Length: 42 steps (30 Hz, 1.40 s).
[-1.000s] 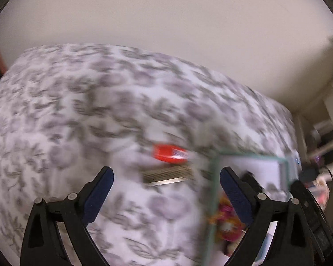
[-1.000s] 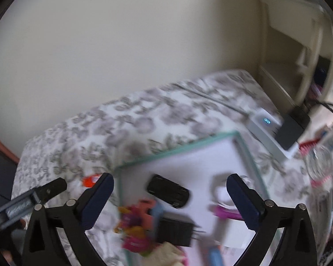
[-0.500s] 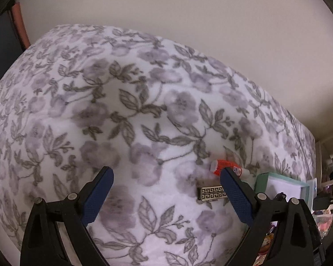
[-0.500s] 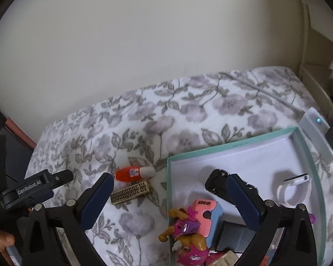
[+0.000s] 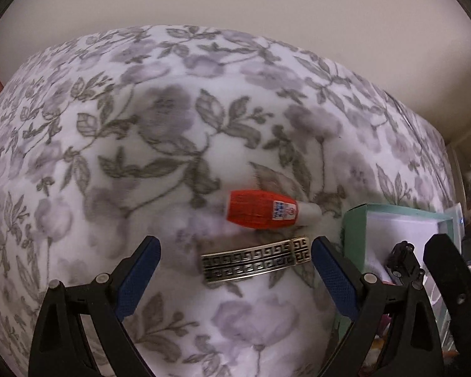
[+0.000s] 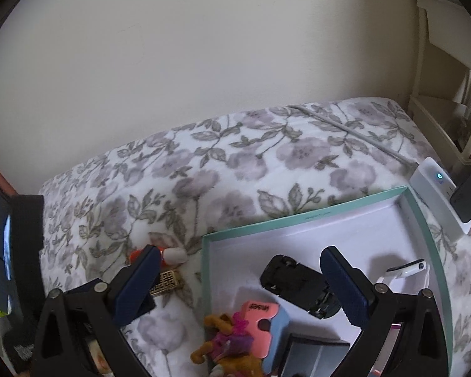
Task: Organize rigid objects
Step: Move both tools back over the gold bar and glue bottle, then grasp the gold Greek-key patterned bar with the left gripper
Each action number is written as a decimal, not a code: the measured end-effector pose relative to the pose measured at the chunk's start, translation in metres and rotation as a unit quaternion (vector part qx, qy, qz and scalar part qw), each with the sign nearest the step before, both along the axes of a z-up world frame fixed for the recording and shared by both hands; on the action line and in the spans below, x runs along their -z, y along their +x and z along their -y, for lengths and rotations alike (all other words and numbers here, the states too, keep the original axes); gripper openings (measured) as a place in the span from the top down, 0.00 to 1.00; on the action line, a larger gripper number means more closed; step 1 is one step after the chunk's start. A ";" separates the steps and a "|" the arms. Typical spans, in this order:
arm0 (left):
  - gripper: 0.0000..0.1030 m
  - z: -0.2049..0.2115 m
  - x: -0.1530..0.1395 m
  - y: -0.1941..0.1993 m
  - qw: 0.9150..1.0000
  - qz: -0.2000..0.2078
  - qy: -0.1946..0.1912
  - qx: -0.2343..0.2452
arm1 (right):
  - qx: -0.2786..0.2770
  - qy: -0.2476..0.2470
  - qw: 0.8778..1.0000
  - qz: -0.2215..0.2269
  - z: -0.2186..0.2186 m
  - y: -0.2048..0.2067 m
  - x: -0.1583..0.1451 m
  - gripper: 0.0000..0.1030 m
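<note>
Half the orange bottle [image 6: 169,254] hides behind the right gripper [image 6: 238,278].

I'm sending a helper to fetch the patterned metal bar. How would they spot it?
On the floral blanket, look just left of the teal-rimmed box. The metal bar lies there, nearer the camera than the orange bottle: flat, slightly curved, with a black key pattern.

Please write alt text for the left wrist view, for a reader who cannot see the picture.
The open left tongs hover over a floral bedspread, framing a flat metal hair clip with a key pattern. Just beyond it lies an orange glue bottle with a white cap, and a teal-rimmed box sits to the right.
</note>
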State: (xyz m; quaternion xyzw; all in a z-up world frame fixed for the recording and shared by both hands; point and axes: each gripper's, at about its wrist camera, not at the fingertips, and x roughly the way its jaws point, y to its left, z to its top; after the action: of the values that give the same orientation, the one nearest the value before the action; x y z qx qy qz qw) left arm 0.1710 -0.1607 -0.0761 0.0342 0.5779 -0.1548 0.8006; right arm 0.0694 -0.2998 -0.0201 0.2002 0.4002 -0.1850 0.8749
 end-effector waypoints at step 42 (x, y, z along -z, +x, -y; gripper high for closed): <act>0.09 -0.011 0.015 0.002 0.999 -0.028 -0.044 -0.014 | -0.008 0.004 1.000 0.011 -0.002 0.002 -0.004 0.01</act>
State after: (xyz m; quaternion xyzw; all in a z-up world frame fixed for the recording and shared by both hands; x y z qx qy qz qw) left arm 0.1727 -0.1497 -0.0913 -0.0132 0.5934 -0.1699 0.7867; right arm 0.0716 -0.2982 -0.0164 0.2032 0.3924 -0.1742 0.8800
